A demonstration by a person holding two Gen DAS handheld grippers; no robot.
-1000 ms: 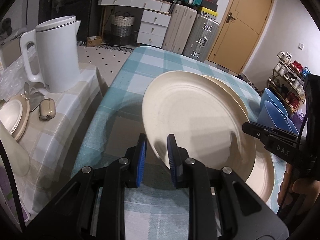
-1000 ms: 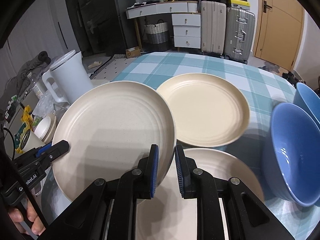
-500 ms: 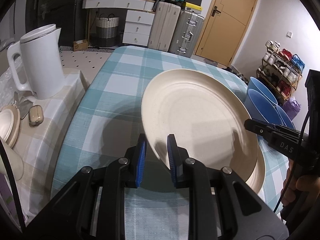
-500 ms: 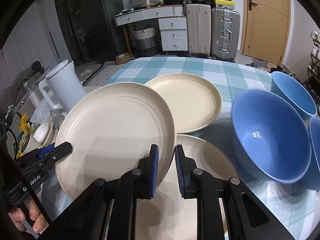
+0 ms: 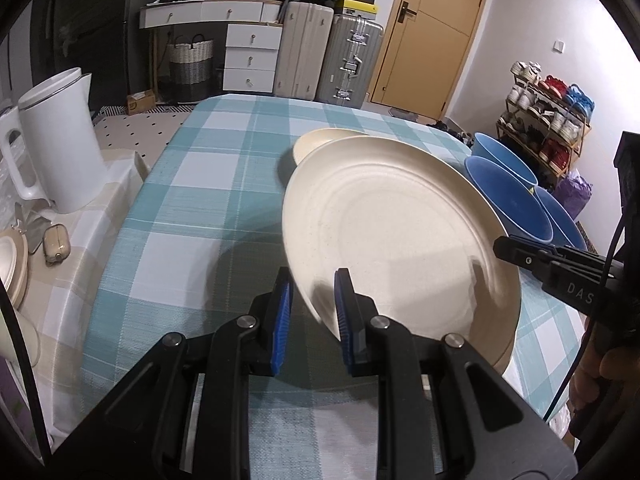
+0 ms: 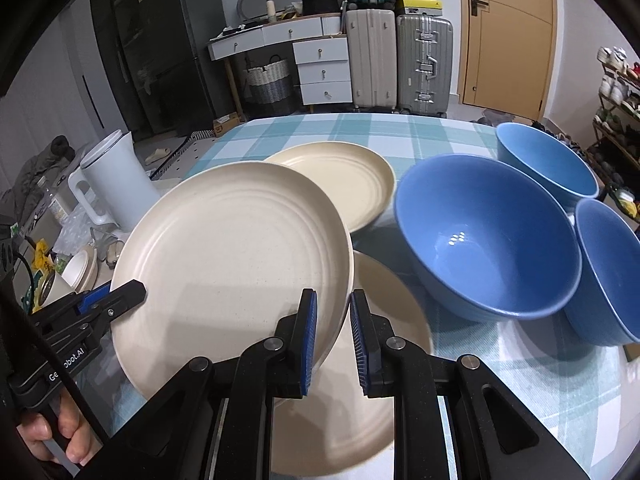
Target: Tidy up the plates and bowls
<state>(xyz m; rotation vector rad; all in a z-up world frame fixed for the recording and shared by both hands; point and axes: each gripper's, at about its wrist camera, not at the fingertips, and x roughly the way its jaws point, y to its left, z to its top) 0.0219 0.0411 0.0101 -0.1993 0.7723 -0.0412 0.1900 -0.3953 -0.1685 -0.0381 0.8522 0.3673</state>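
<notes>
Plate [image 5: 392,232] clamped by both claws, left [image 5: 314,312], right [image 6: 333,332].

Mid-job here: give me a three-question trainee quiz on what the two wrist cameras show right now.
1. True or false: both the left gripper and the right gripper clamp the rim of the lifted plate.
2. How many blue bowls stand on the checked tablecloth? A two, B three, C four.
3. Fill in: the white ___ stands on the side table to the left.

Key: 1 true; 2 B; 3 kettle.
</notes>
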